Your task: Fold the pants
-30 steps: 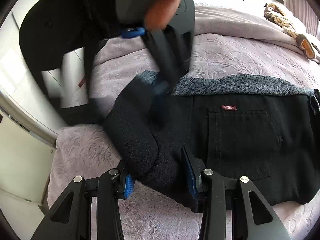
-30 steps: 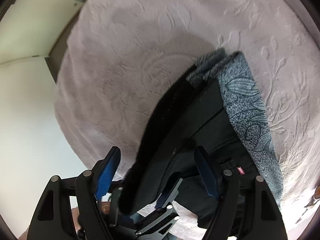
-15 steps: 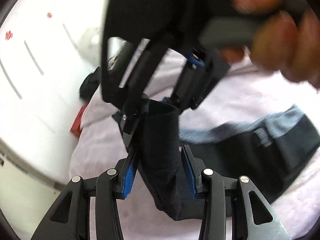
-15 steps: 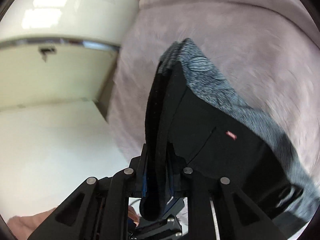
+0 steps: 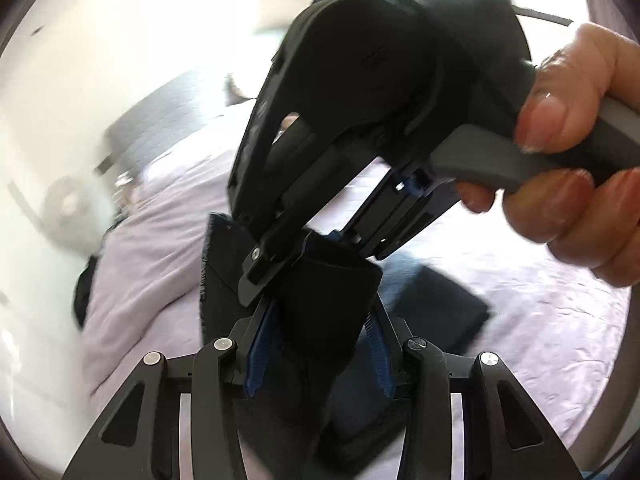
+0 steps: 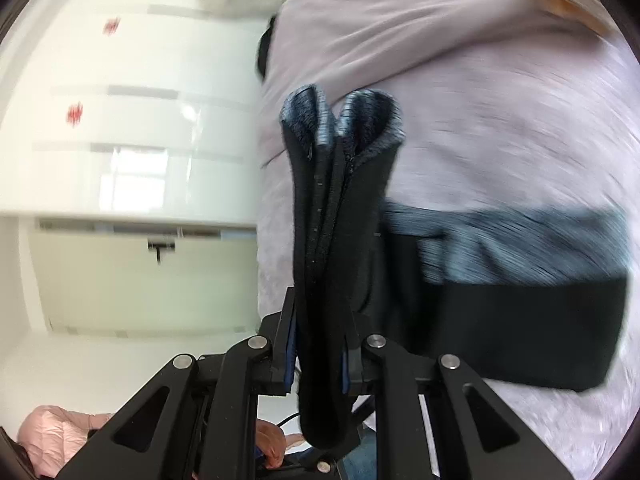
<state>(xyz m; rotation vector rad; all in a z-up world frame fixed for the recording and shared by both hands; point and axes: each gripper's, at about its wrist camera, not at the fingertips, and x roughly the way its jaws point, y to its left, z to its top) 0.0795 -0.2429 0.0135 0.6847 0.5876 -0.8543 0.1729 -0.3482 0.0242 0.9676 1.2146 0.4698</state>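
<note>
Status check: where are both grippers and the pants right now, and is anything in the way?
Left gripper and right gripper both shut on pants, folded end lifted off the bedspread. Nothing blocking.

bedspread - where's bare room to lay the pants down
Bare bedspread lies beyond the pants, toward the rumpled far end, and on the strip nearer than them. Crowded in the middle, where the left claw and right claw both grip the fabric.
</note>
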